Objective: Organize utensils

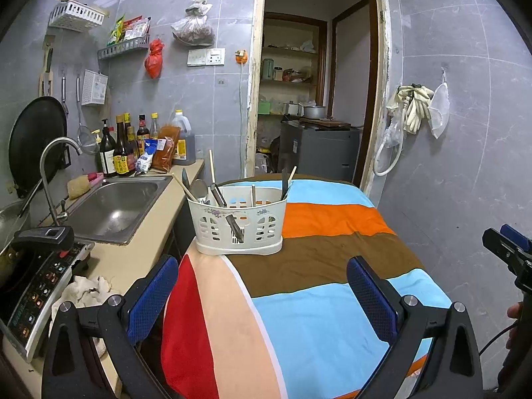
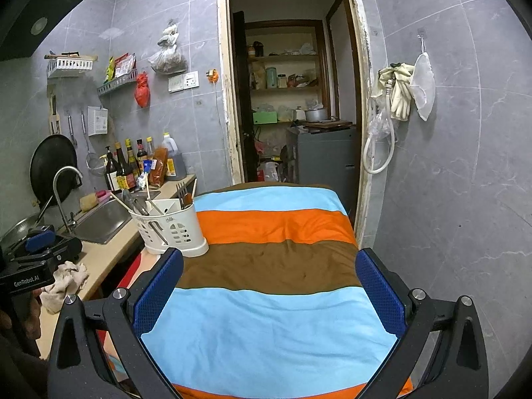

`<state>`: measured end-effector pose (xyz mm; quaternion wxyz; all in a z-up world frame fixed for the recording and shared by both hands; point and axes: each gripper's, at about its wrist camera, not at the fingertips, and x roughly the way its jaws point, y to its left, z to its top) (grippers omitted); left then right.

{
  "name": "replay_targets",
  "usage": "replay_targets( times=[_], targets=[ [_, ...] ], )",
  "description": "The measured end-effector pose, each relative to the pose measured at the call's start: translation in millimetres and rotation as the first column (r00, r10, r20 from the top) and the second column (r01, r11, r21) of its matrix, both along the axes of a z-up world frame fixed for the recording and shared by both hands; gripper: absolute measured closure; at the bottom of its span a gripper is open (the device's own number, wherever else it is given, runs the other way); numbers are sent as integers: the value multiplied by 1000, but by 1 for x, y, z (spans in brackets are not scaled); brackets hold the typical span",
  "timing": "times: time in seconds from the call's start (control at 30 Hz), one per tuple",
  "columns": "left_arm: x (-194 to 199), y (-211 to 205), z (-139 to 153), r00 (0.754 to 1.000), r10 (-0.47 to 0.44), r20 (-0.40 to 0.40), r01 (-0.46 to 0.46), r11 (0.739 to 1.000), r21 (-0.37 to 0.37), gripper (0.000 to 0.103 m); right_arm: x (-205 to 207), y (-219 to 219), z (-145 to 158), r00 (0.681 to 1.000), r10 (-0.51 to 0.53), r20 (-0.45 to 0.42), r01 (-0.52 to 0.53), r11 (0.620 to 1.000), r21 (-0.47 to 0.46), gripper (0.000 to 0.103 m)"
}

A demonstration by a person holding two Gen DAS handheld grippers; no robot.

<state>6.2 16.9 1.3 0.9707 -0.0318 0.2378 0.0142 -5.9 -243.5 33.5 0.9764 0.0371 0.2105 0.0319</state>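
Now white slotted caddy point(image 1: 240, 224) upright, utensils point(image 1: 212, 190) standing inside.

Premises are identified as a small domestic kitchen. Grey tiled walls point(image 2: 465, 133) are noted throughout. A steel sink point(image 1: 113, 206) with a curved tap point(image 1: 53, 163) is set into a beige counter point(image 1: 133, 259), and an induction cooker point(image 1: 36, 286) is placed at its near end. Sauce and oil bottles point(image 1: 129, 146) are grouped against the wall beyond the sink. A wok point(image 1: 33, 146) and a strainer point(image 1: 88, 139) are hung on the wall, beneath wall-mounted baskets point(image 1: 76, 16). A range hood point(image 2: 40, 13) is fitted overhead. A pantry with stocked shelves point(image 2: 282, 76) is seen through the doorway. A utensil caddy point(image 1: 239, 222) is stood on a table covered by a striped cloth point(image 2: 272, 266).
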Motion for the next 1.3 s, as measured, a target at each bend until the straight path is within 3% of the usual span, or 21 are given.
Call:
replay_targets(
  times=[1.3],
  targets=[
    [-2, 0, 2, 1000, -2, 2, 2, 1000, 2, 1, 3, 3, 1, 1000, 8, 1, -8, 1000, -2, 2]
  ],
)
